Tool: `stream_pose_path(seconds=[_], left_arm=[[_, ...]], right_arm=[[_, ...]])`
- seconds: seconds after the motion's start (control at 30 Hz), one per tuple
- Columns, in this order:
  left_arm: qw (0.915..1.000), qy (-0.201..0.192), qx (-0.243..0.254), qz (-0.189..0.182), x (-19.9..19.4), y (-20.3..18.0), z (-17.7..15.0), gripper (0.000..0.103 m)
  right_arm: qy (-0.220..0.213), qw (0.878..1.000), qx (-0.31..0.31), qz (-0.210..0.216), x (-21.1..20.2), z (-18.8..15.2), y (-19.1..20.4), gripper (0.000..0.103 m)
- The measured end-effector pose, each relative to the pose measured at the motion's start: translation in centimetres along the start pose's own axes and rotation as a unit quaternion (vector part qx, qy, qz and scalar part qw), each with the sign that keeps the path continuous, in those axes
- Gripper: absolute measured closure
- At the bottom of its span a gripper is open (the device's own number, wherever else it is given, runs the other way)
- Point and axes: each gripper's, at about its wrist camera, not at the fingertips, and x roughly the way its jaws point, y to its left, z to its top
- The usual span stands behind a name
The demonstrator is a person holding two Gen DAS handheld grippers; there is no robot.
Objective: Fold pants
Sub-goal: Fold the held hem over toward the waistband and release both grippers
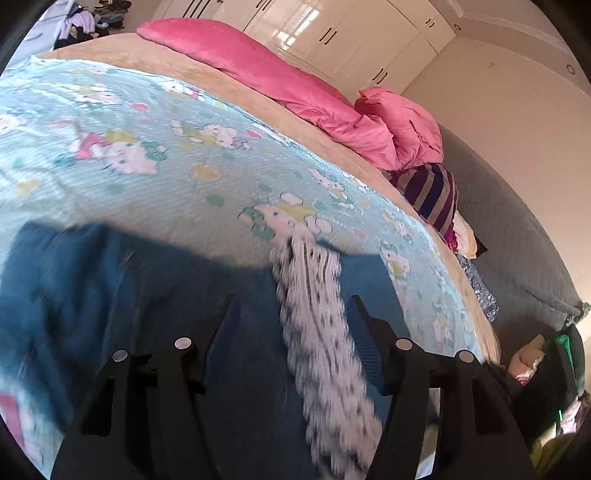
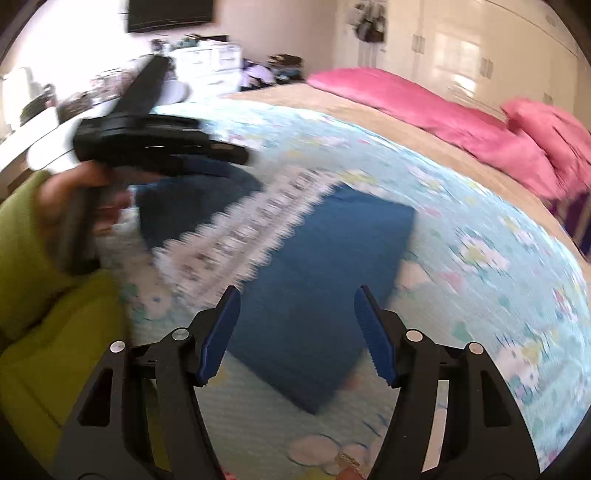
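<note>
Dark blue pants (image 1: 147, 295) with a white patterned side stripe (image 1: 317, 332) lie on the cartoon-print sheet (image 1: 147, 147). My left gripper (image 1: 293, 297) hovers over them, open, the stripe running under the gap and no cloth pinched. In the right wrist view the pants (image 2: 314, 277) form a flat folded rectangle with the stripe (image 2: 251, 229) slanting across the left part. My right gripper (image 2: 297, 288) stands open above their near part, blue pads (image 2: 221, 332) bare. The left gripper (image 2: 236, 155) shows blurred at the upper left, held by a hand (image 2: 74, 192) in a green sleeve (image 2: 37, 277).
A pink duvet (image 1: 277, 81) is bunched along the bed's far side, with a striped pillow (image 1: 432, 195) beside it. White wardrobes (image 1: 332, 33) stand behind. A grey quilted panel (image 1: 517, 240) is at the right. A cluttered white dresser (image 2: 207, 59) stands past the bed.
</note>
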Motion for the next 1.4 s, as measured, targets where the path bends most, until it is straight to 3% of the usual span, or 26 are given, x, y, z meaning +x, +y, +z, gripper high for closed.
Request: stream_pose_path(seconds=[0.2, 0.33, 0.47, 0.7, 0.8, 0.83, 0.87, 0.93, 1.1, 1.2, 1.23, 1.33, 1.4], left_arm=[[0.9994, 0.021, -0.017, -0.023, -3.0, -0.4, -3.6, 0.045], [0.9953, 0.065, -0.041, -0.059, -2.3, -1.2, -5.8, 0.045], [0.9933, 0.1, -0.042, -0.04, -0.7, -1.9, -7.3, 0.044], [0.9927, 0.108, -0.048, -0.023, 0.8, -2.4, -7.8, 0.041], [0.992, 0.105, -0.058, -0.039, 1.4, -2.5, -8.1, 0.05], [0.992, 0.107, -0.055, -0.039, 1.6, -2.7, -8.1, 0.069], [0.9916, 0.109, -0.056, -0.04, 1.7, -2.6, -8.2, 0.08], [0.9907, 0.111, -0.063, -0.046, 1.6, -2.3, -8.3, 0.081], [0.9961, 0.083, -0.025, -0.019, -0.9, -2.7, -7.0, 0.081], [0.995, 0.097, -0.02, 0.004, -0.2, -2.3, -7.4, 0.079], [0.9944, 0.103, -0.023, 0.005, -0.1, -2.0, -7.5, 0.073], [0.9939, 0.108, -0.023, 0.003, 0.3, -1.9, -7.6, 0.069], [0.994, 0.108, -0.018, 0.003, 0.3, -2.1, -7.5, 0.066]], right_arm=[[0.002, 1.0, 0.025, -0.012, 0.3, -0.5, -1.3, 0.046], [-0.003, 1.0, 0.021, -0.008, 0.4, -0.3, -1.0, 0.046], [-0.006, 1.0, 0.014, -0.006, -0.2, -0.6, -0.7, 0.046], [-0.004, 1.0, 0.027, -0.005, 0.0, -1.0, -1.2, 0.046], [-0.001, 1.0, 0.027, 0.001, 0.4, -1.0, -1.0, 0.046], [0.0, 1.0, 0.026, 0.003, 0.6, -1.0, -0.8, 0.046], [0.003, 1.0, 0.025, 0.004, 0.8, -0.9, -0.7, 0.046], [0.01, 1.0, 0.024, 0.009, 1.3, -0.7, -0.3, 0.046], [-0.005, 1.0, -0.003, 0.016, 1.3, 0.9, 1.1, 0.046], [0.019, 1.0, -0.004, 0.019, 2.3, 0.9, 1.4, 0.046], [0.031, 0.999, -0.003, 0.018, 2.7, 0.7, 1.4, 0.046], [0.066, 0.998, 0.002, 0.013, 3.8, -0.6, 0.9, 0.046], [0.067, 0.997, 0.013, 0.02, 3.8, -1.4, 0.4, 0.047]])
